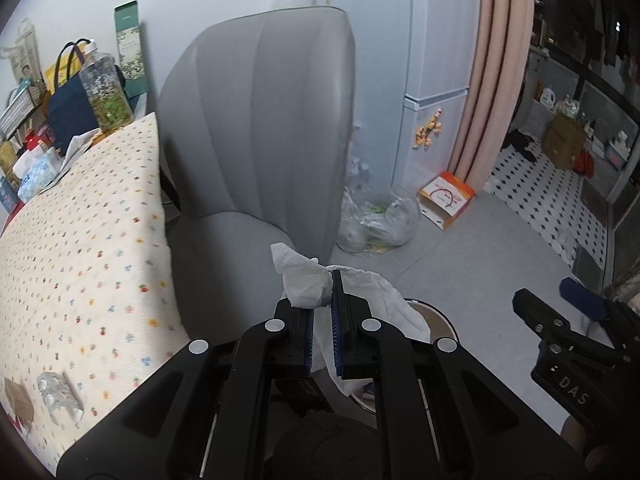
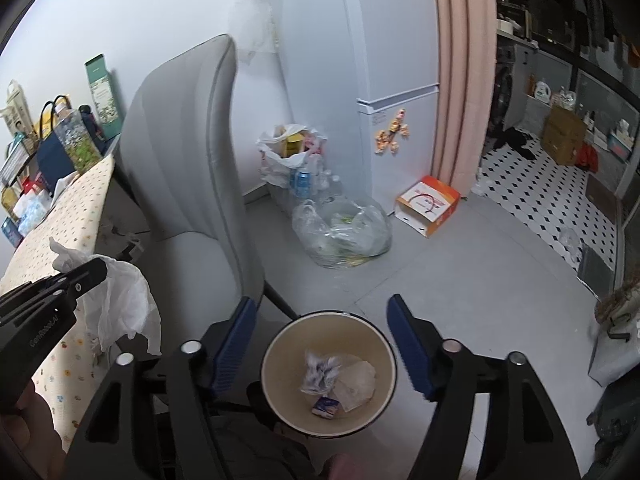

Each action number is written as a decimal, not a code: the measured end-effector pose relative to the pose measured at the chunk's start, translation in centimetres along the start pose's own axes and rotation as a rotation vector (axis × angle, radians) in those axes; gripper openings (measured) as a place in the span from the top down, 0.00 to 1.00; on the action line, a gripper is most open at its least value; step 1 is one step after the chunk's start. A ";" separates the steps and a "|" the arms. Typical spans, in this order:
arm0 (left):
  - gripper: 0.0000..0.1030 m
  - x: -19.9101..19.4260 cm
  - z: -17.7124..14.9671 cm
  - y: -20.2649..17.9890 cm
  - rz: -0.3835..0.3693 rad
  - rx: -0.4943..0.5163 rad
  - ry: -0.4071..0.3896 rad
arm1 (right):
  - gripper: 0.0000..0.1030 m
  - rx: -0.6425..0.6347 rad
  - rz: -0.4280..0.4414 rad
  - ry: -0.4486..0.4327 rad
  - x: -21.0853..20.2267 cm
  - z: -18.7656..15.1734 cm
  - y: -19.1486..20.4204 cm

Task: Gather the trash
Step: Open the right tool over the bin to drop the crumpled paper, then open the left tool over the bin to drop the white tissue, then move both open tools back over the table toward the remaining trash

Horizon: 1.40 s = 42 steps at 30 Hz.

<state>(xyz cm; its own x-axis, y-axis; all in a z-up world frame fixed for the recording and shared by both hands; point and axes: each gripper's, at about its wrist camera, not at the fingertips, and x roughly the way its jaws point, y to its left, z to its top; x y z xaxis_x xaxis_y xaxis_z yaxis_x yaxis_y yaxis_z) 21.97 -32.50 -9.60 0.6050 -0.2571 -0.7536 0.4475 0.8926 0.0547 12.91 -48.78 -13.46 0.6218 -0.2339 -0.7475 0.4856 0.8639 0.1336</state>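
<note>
Left claw (image 1: pixel 322 300) is clamped on a crumpled white tissue (image 1: pixel 306 282); the wad sticks up between the blue pads and a loose tail of the same paper hangs down to its right. In the right wrist view the same claw (image 2: pixel 90 270) sits at the left edge with the tissue (image 2: pixel 120 304) drooping beneath it, over the edge of the desk (image 2: pixel 72 216), which carries a dotted cream cloth.

Right claw (image 2: pixel 322 334) stands wide apart with nothing between its blue pads. Directly below it on the grey floor is a round cream bin (image 2: pixel 280 344) with a dark rim. Inside the bin lie a crumpled wrapper (image 2: pixel 320 372), a pale scrap of paper (image 2: pixel 356 384) and a small blue-and-white packet (image 2: pixel 325 405).

A grey padded chair (image 1: pixel 260 120) stands between the desk and the bin. A blister pack (image 1: pixel 60 394) lies on the desk cloth near its front corner. Beyond the chair, a clear plastic bag (image 2: pixel 340 232) of rubbish rests on the floor beside a white fridge (image 2: pixel 396 60), with an orange-and-white box (image 2: pixel 428 206) close by
</note>
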 end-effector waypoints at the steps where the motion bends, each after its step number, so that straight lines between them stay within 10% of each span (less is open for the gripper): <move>1: 0.92 0.1 0.0 -0.3 -0.005 0.004 0.003 | 0.25 0.007 -0.013 -0.003 -0.2 0.0 -0.4; 14: 0.90 1.5 0.5 -5.4 -0.112 0.066 0.035 | 0.09 0.070 -0.145 -0.036 -2.9 -0.6 -5.4; 18: 0.44 1.0 0.9 -5.3 -0.143 0.036 0.021 | 0.08 0.093 -0.157 -0.044 -3.3 -0.6 -6.6; 24: 0.14 -0.9 1.3 -3.7 -0.102 0.009 -0.043 | 0.08 0.096 -0.147 -0.055 -3.5 -0.6 -6.4; 42: 0.06 -7.7 -1.3 5.3 0.045 -0.130 -0.149 | 0.08 -0.003 -0.024 -0.084 -5.5 -0.6 0.9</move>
<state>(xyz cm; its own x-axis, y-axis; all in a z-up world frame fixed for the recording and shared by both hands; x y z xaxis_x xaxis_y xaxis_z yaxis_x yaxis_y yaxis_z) 18.83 -25.33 -4.37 0.7175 -0.2597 -0.6464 0.3349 0.9422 -0.0067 9.54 -46.44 -9.61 0.6591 -0.2913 -0.6933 0.4994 0.8589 0.1138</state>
